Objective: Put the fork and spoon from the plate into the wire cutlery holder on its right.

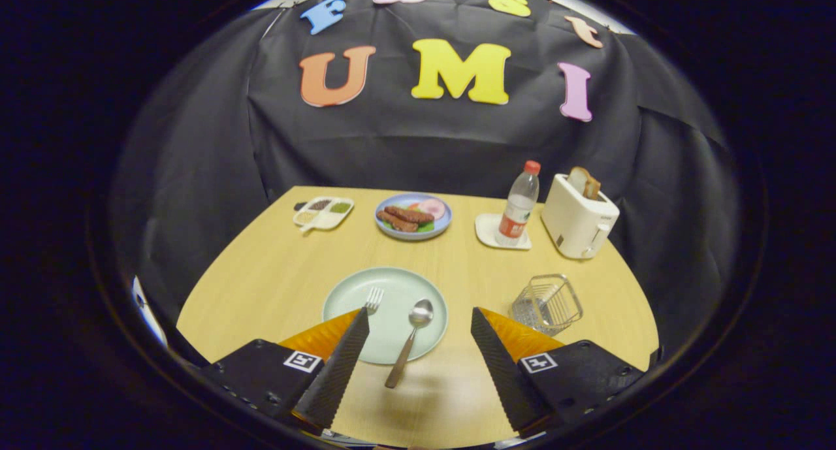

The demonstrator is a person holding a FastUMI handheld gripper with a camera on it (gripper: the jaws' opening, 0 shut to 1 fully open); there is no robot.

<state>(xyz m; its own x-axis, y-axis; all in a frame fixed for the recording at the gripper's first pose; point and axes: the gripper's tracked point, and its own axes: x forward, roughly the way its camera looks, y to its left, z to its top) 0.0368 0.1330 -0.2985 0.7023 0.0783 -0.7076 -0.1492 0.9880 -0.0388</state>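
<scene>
Between the parted, empty fingers of the gripper (420,332) lies the spoon (409,342) — handle toward 6 o'clock; fork (373,299) alongside on the plate (356,290), wire cutlery holder (546,304) at 2 o'clock.

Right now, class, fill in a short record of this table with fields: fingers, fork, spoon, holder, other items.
fingers: gripper open, nothing held, above the near table edge
fork: fork on the plate, tines away, handle hidden behind the left finger
spoon: spoon between the fingers, bowl on the plate, handle reaching over the rim onto the table
holder: holder empty, right of the plate
other items: food plate, tray, bottle, toaster at the far side
</scene>
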